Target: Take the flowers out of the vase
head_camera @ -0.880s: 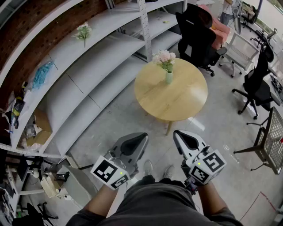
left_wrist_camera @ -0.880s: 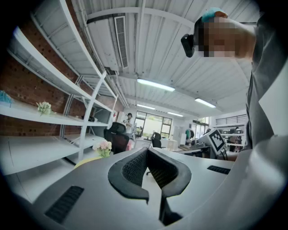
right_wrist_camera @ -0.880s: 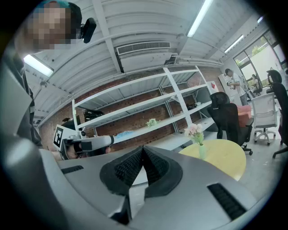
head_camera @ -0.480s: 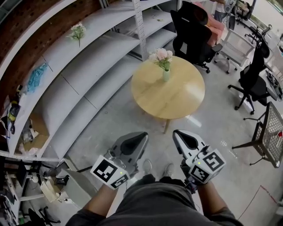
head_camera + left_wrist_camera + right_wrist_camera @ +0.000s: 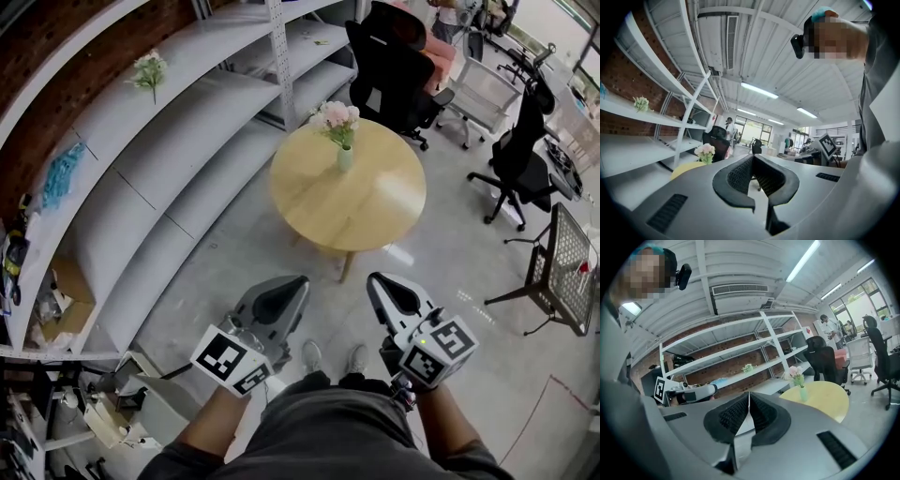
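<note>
In the head view, the person holds the left gripper (image 5: 298,284) and the right gripper (image 5: 377,283) side by side at waist height above a pale concrete floor (image 5: 234,253), both pointing towards a round light-wood table (image 5: 375,202). A small pale-green vase (image 5: 344,158) stands upright near the table's far edge, with the bunch of pink and white flowers (image 5: 336,116) in it. Both grippers are well apart from the vase. Long white metal shelves (image 5: 141,159) run along a red-brick wall on the left, and a black office chair (image 5: 389,70) stands behind the table.

In the left gripper view, the two dark ribbed pads meet at their tips with nothing between them. The flowers show small and far off to the left of the jaws.

In the right gripper view, the jaws are pressed together and empty. The vase with its flowers stands on the table to the right, beyond the jaw tips.
</note>
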Tool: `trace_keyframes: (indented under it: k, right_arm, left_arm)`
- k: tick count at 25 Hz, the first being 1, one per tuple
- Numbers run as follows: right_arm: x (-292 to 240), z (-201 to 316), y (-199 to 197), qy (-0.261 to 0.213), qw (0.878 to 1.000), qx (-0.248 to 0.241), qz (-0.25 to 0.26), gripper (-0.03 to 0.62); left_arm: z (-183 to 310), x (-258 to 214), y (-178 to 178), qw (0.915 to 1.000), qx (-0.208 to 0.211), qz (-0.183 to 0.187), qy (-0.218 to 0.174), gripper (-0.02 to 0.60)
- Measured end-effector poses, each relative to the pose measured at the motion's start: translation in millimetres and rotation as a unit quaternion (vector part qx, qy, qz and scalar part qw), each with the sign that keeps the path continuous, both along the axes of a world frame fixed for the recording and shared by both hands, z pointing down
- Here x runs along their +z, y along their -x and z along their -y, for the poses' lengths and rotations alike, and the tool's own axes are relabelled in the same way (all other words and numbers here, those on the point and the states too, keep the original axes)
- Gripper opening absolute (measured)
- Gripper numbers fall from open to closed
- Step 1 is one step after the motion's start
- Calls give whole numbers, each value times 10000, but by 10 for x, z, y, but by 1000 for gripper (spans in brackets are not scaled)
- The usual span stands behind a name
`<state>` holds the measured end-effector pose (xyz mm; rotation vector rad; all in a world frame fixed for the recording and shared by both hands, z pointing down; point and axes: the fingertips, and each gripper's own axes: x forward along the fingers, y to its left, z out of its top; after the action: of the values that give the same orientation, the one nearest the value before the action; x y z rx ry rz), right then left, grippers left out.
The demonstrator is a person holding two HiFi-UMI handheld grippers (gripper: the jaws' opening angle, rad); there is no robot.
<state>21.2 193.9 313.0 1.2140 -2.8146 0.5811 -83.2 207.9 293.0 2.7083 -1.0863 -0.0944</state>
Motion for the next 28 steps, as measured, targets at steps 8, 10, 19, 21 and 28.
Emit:
trace_keyframes:
  k: [8, 10, 19, 21, 28]
  right_arm:
    - [-24, 26, 185, -111, 9997, 237, 10, 17]
    - [-44, 36, 205, -117, 9996, 238, 18, 17]
    - [-27, 238, 282, -43, 9999, 152, 50, 17]
    - [-12, 323, 284, -17, 9999, 116, 68, 17]
    - [93, 791, 190, 105, 9997, 56, 228, 17]
  left_arm:
    - [96, 10, 203, 9999, 108, -41, -101, 9]
    - [120, -5, 215, 9998, 128, -45, -117, 9]
    - [323, -10, 229, 9998, 123, 27, -179, 9]
    - [402, -1, 225, 9998, 101, 56, -168, 9]
    - [810, 64, 144, 9998, 9, 187, -91, 9]
